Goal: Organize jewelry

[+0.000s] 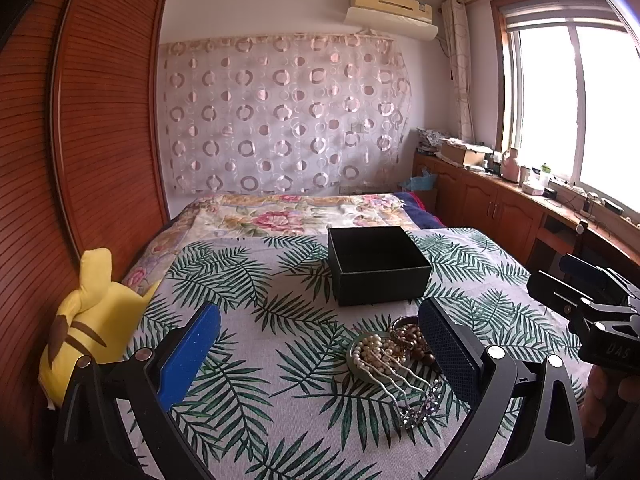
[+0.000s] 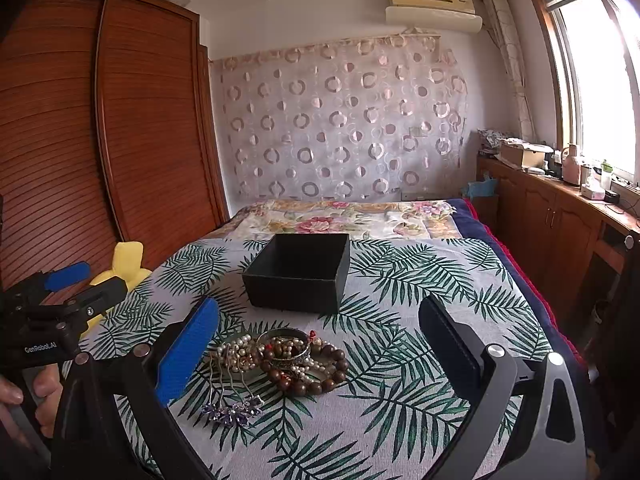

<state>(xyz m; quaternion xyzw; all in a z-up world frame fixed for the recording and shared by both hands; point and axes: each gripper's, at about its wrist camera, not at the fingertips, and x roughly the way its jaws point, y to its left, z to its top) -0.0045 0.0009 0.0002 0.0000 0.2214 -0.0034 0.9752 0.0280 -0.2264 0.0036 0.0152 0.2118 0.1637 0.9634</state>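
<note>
I hold a claw in each hand over a bed covered by a palm-leaf cloth. My right claw fills the lower part of its view, jaws spread wide and empty. My left claw is likewise wide open and holds nothing.

The jewelry sits in a small heap in the lower middle of the right view, between my right claw's jaws. It holds a string of pearls, a metal bangle, a bracelet of dark wooden beads and a hair comb with long metal prongs and a purple flower end. They overlap and touch one another. Just beyond them, toward the middle of the frame, stands an open black box, apparently empty.

I judge all of it light. The pearls and wooden beads look limp and likely to snag neighbours if lifted. The bangle is stiff and smooth, so it may slip; pinching across its rim seems safest. The comb looks the easiest first pick: it lies at the near edge, and I would grip its prongs, not the delicate flower.
</note>
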